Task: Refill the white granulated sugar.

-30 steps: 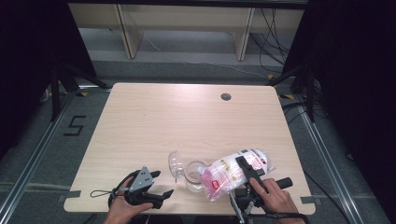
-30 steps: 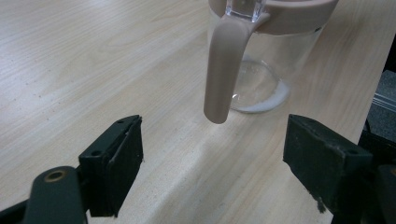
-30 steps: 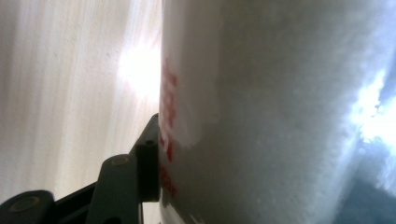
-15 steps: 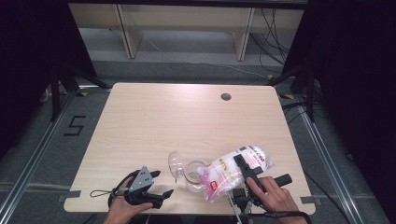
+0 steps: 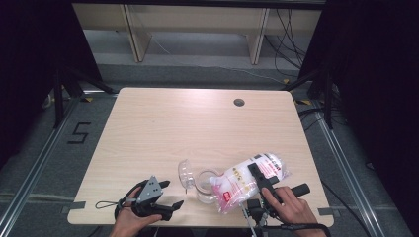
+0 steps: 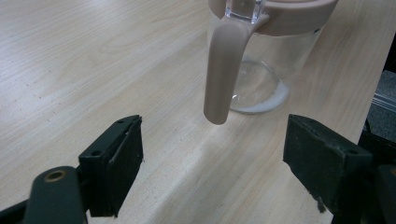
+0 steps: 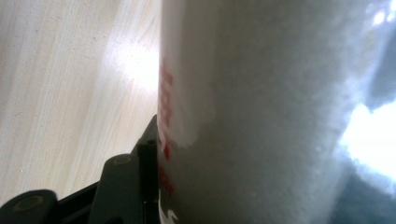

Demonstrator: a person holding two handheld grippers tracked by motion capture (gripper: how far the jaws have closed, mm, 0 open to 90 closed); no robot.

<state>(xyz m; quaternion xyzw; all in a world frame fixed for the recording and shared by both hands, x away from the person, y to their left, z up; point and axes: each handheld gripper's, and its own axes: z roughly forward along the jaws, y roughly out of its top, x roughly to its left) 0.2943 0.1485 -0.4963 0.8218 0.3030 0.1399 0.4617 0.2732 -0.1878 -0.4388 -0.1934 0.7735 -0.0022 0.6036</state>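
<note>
Right tool [image 5: 258, 177]: near right edge of table [image 5: 163, 128], clamped on bag [image 5: 249, 178], jaws either side of its middle.
Bag: clear plastic, white granular fill, red print; tilted, lower end over mouth of jar [image 5: 205, 185], upper end up and to the right.
Left tool [image 5: 170, 197]: near left, released, jaws wide, well apart from jar.
Jar: clear glass, beige rim and handle [image 6: 223, 70], lid [image 5: 186, 173] flipped open to the left.

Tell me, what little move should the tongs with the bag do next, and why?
Probably tip the bag a bit more toward the jar. The right tongs grip the bag, slanted with its low end at the jar's open mouth; its lid is flipped aside. The left tongs wait open near the handle.
</note>
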